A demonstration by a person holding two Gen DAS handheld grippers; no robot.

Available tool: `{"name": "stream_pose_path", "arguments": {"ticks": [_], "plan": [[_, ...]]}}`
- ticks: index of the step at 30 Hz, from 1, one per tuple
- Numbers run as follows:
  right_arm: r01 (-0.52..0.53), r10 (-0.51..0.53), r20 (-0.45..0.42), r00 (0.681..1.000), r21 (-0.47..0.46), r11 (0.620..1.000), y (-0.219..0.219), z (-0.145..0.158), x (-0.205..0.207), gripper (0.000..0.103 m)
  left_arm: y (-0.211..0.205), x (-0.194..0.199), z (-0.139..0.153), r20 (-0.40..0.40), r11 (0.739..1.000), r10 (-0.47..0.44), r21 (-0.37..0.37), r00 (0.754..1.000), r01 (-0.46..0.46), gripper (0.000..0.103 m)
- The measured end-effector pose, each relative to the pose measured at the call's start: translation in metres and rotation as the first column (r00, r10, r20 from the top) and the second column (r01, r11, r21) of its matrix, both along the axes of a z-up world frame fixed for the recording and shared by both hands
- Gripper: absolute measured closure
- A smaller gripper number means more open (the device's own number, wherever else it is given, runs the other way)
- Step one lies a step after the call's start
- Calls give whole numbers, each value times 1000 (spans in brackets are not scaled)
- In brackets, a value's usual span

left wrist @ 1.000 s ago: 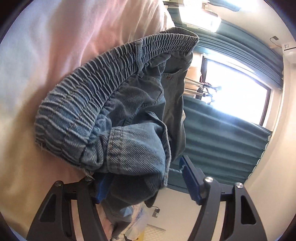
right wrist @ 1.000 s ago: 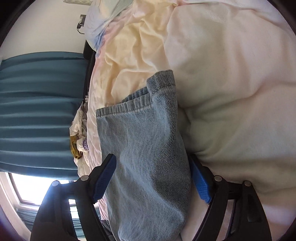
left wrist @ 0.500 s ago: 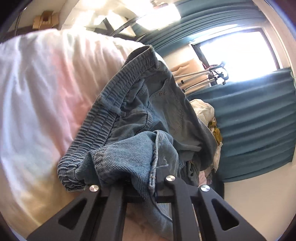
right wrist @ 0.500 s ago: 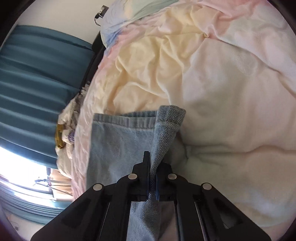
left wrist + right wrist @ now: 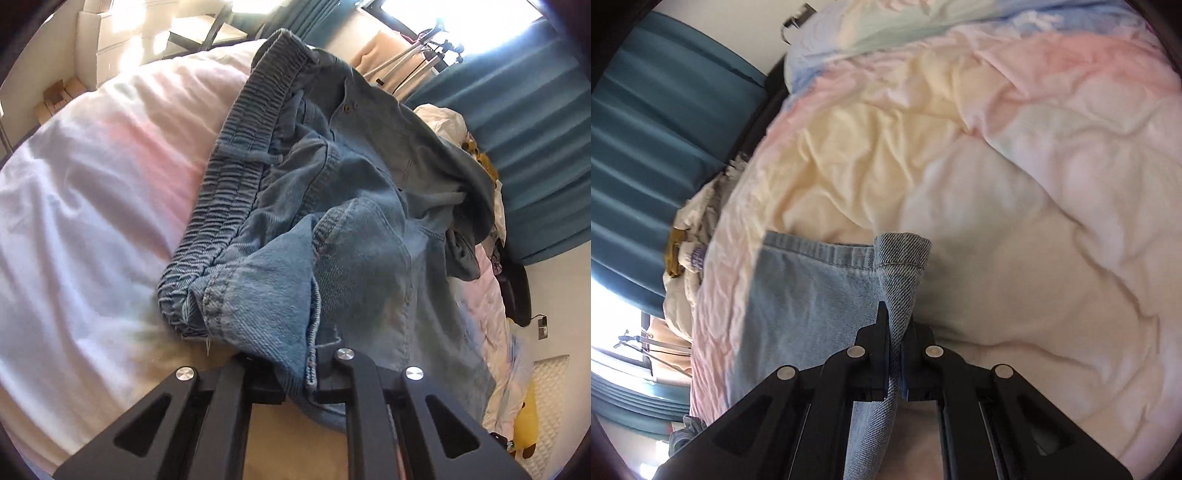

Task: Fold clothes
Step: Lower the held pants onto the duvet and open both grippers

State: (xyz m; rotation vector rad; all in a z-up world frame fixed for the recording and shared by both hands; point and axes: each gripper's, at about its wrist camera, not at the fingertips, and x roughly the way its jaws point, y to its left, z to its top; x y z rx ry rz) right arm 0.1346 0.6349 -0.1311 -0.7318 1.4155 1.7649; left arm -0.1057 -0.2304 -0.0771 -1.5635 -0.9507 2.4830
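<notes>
Blue denim jeans (image 5: 332, 206) with an elastic waistband (image 5: 236, 162) lie bunched on the pastel duvet (image 5: 92, 206). My left gripper (image 5: 295, 380) is shut on a fold of the jeans near the waist end. In the right wrist view the jeans' leg (image 5: 812, 295) lies flat on the duvet (image 5: 1015, 221) with its hem edge towards the far side. My right gripper (image 5: 895, 354) is shut on the leg's side edge, which stands up pinched between the fingers.
Teal curtains (image 5: 535, 129) and a bright window stand beyond the bed. A pile of light clothes (image 5: 476, 147) lies by the curtain, also in the right wrist view (image 5: 690, 236). A yellow plush toy (image 5: 524, 424) and a black chair back (image 5: 517, 291) stand at the right.
Both grippers were open around the denim one second ago and have closed on it. Both views have since swung, showing more of the bed and room.
</notes>
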Motion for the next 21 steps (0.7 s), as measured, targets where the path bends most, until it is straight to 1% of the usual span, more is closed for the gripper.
{"name": "stream_pose_path", "arguments": {"ticks": [1, 2, 3, 4, 5, 6, 7, 8, 9, 10, 11, 13, 14, 17, 18, 21], "plan": [[10, -10, -12, 1000, -41, 999, 2, -9, 5, 99, -2, 1, 0, -7, 1000, 6, 11, 1000, -6, 87], [12, -13, -18, 1000, -54, 998, 3, -11, 8, 98, -2, 3, 2, -16, 1000, 2, 18, 1000, -1, 84], [11, -12, -21, 1000, -53, 999, 3, -9, 10, 97, -2, 5, 3, -25, 1000, -4, 25, 1000, 5, 82], [9, -10, -10, 1000, -38, 999, 1, -5, 11, 92, 0, 8, 7, -38, 1000, -13, 12, 999, 14, 80], [5, -5, 10, 1000, -16, 1000, -2, 0, 11, 91, 2, 11, 11, -50, 1000, -23, -3, 998, 23, 71], [-4, 4, 26, 1000, 2, 1000, -4, 6, 11, 90, 5, 15, 16, -70, 999, -38, -25, 997, 36, 58], [-23, 22, 38, 999, 20, 1000, -6, 12, 10, 88, 8, 20, 22, -90, 998, -53, -44, 995, 49, 51], [-45, 43, 54, 998, 42, 998, -10, 19, 9, 82, 11, 25, 29, -109, 996, -67, -62, 992, 61, 45], [-69, 64, 71, 995, 71, 995, -16, 28, 7, 78, 15, 31, 35, -124, 993, -79, -95, 989, 68, 44], [-94, 84, 93, 992, 108, 990, -21, 38, 4, 68, 20, 37, 41, -143, 989, -88, -132, 986, 69, 44], [-117, 99, 122, 988, 150, 982, -27, 48, 2, 62, 26, 43, 49, -168, 984, -96, -166, 981, 68, 43], [-153, 113, 178, 978, 228, 962, -42, 68, -3, 54, 39, 53, 64, -216, 970, -114, -235, 970, 62, 40], [-170, 120, 195, 973, 262, 950, -49, 78, -5, 52, 45, 58, 72, -239, 962, -125, -268, 963, 58, 40], [-245, 188, 195, 963, 335, 910, -74, 102, -16, 51, 64, 71, 92, -297, 931, -182, -358, 938, 67, 40], [-275, 219, 189, 957, 353, 895, -84, 109, -20, 51, 72, 73, 97, -307, 923, -195, -380, 931, 68, 40], [-367, 326, 170, 930, 391, 844, -120, 124, -36, 51, 95, 75, 104, -321, 909, -226, -408, 920, 81, 40]]}}
